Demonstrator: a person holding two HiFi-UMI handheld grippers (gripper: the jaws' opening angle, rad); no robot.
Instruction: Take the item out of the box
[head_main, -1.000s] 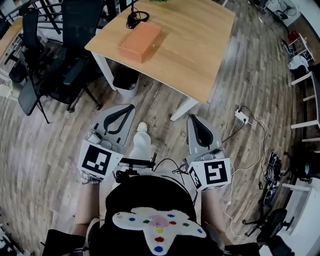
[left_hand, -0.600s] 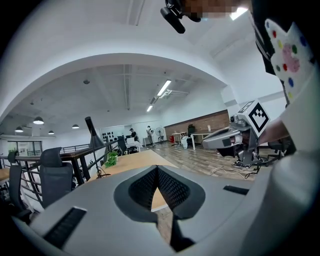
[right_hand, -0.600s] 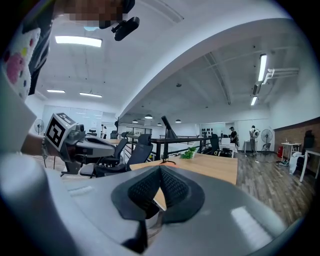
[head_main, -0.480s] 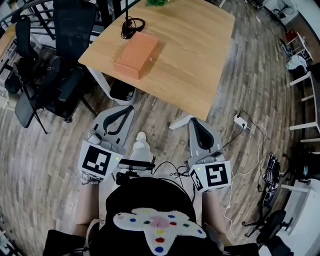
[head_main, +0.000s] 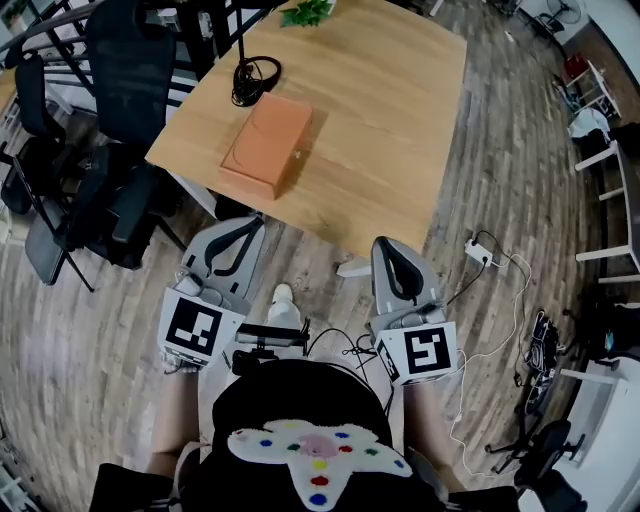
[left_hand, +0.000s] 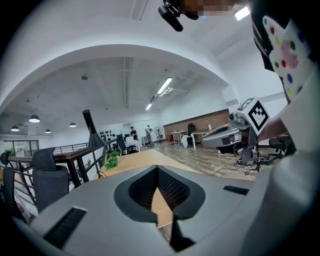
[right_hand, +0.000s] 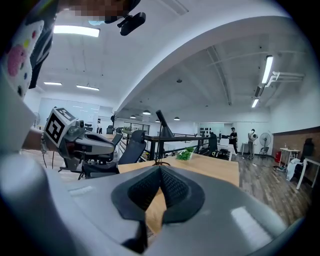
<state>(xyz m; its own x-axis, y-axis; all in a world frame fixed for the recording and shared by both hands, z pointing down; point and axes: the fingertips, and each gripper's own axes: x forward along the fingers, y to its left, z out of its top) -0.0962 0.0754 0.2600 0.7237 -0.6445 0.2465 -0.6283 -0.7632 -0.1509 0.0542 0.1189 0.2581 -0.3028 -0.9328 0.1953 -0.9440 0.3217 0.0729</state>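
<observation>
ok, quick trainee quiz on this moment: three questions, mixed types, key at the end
1. True or false: the orange box on the wooden table has its lid closed.
2. Which gripper has something between its fingers? A) left gripper B) right gripper C) neither
3. Fill in: the green plant sits at the table's ____ edge, as seen from the person.

Key: 1 true; 2 C, both are shut on nothing; 3 far.
</observation>
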